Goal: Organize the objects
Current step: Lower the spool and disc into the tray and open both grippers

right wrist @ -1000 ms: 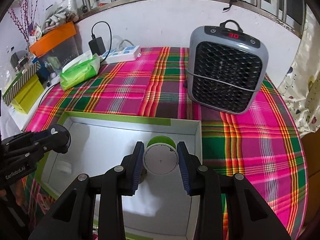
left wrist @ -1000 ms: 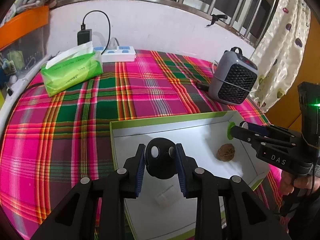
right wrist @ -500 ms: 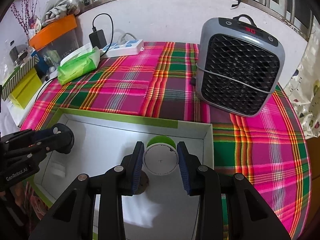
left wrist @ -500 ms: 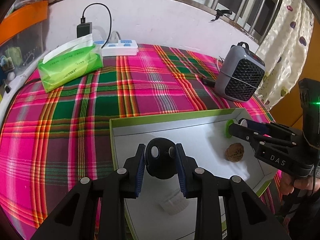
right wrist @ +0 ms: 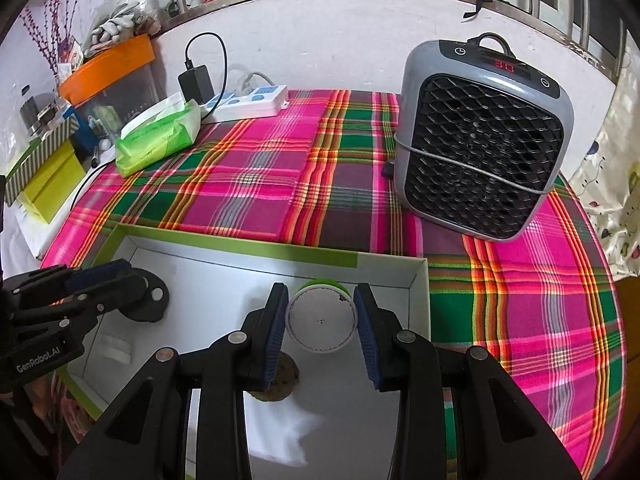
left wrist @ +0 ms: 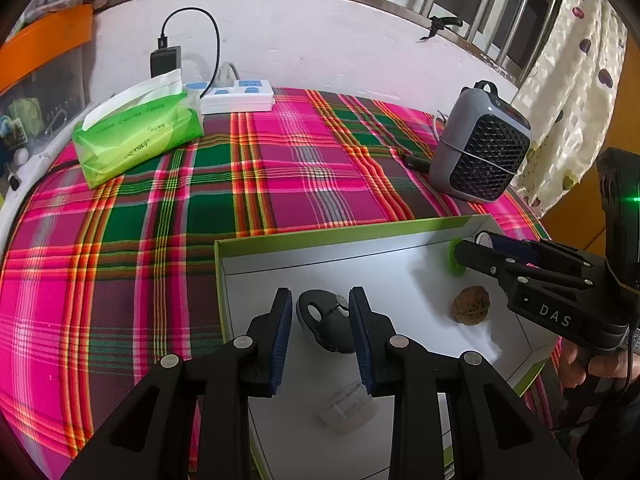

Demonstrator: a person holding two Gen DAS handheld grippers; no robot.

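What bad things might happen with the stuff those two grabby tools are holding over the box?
1. The left tool holds a black rounded gadget only by its sides, so it might slip and drop into the white box with green edges.
2. The right tool pinches a round white-and-green container close to the box's far wall, which it may bump.
3. A brown walnut lies below; a dropped item could hit it.

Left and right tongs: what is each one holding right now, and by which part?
Left tongs grip a black fob by its two sides. Right tongs grip a white, green-ended round tub across its round wall. Both are over the box.
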